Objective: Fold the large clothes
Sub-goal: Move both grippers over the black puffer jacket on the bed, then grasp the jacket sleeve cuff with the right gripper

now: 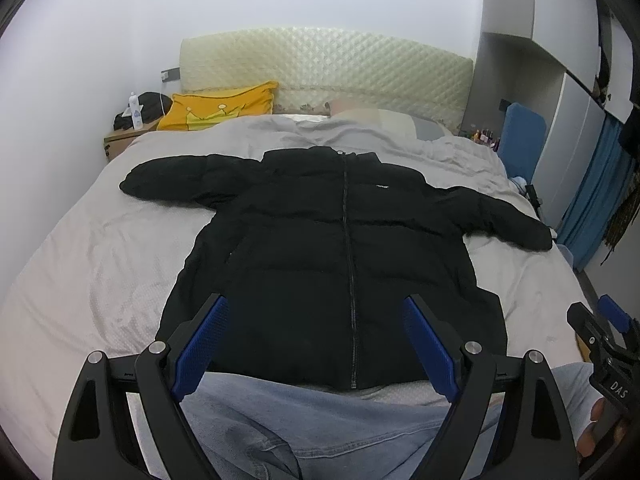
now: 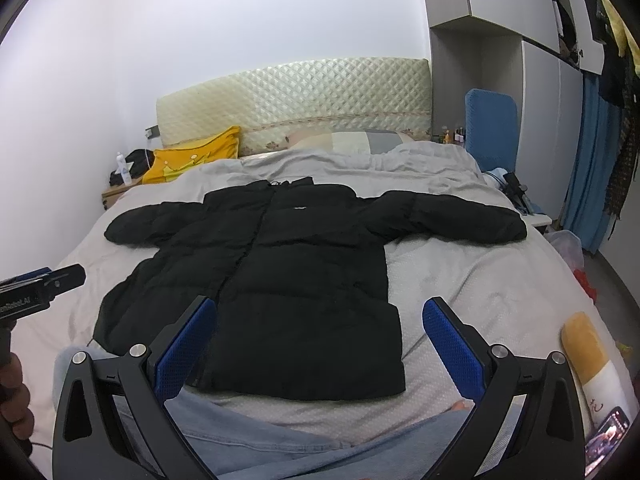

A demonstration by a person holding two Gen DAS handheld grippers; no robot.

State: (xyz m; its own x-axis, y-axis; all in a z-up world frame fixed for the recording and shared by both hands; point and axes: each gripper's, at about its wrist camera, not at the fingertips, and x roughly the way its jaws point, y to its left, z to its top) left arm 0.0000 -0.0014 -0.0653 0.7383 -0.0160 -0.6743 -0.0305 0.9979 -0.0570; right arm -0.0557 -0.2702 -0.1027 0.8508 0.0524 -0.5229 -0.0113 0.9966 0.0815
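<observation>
A black puffer jacket point(image 1: 332, 248) lies flat and zipped on the grey bed point(image 1: 100, 264), front up, both sleeves spread sideways, hem toward me. It also shows in the right wrist view point(image 2: 280, 280). My left gripper point(image 1: 316, 308) is open and empty, held above the jacket's hem. My right gripper point(image 2: 320, 312) is open and empty above the hem's right corner. The right gripper also shows at the right edge of the left wrist view point(image 1: 604, 332), and the left gripper shows at the left edge of the right wrist view point(image 2: 44, 280).
My knees in blue jeans point(image 1: 320, 428) rest on the bed's near edge. A yellow pillow point(image 1: 220, 106) and a padded headboard point(image 1: 328, 68) are at the far end. A nightstand point(image 1: 124, 136) stands far left, a blue chair point(image 2: 490, 128) and wardrobes right. A phone point(image 2: 606, 438) lies near right.
</observation>
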